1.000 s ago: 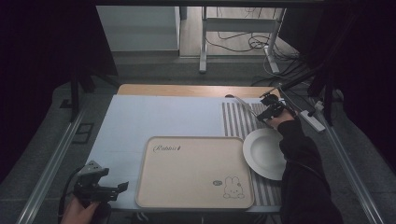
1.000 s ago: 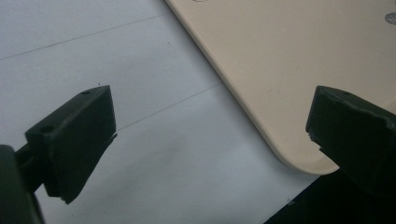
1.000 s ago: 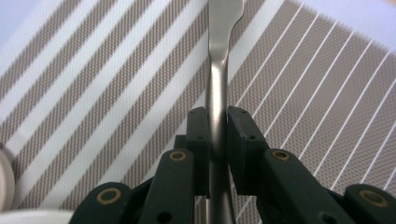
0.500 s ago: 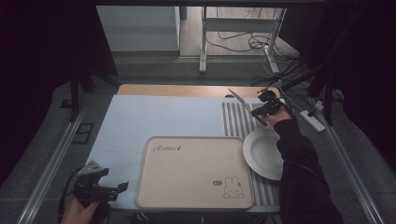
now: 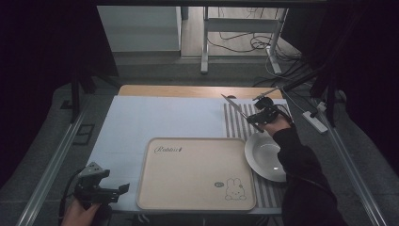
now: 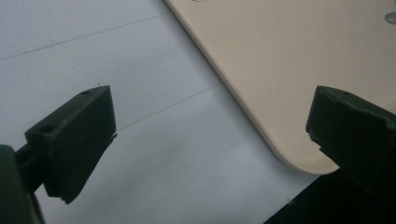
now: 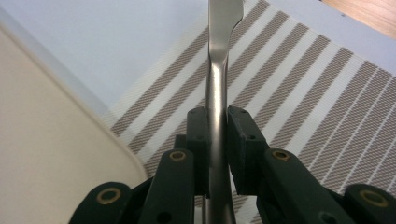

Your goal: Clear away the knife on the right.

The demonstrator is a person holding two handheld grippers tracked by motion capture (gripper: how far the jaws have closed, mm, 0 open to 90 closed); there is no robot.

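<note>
The right gripper (image 5: 258, 118), pinching a table knife (image 7: 218, 74), has moved left over the striped placemat (image 5: 237, 121); the left gripper (image 6: 210, 135) stays spread by the tray (image 5: 188, 172).

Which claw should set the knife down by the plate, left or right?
Right. The right claw is already shut on the knife, above the striped mat just beyond the plate. The left claw is open at the tray's near-left corner.

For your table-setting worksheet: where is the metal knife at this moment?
In the high view the knife is clamped in the right gripper, lifted over the striped placemat at the table's far right, beyond the white plate.
</note>
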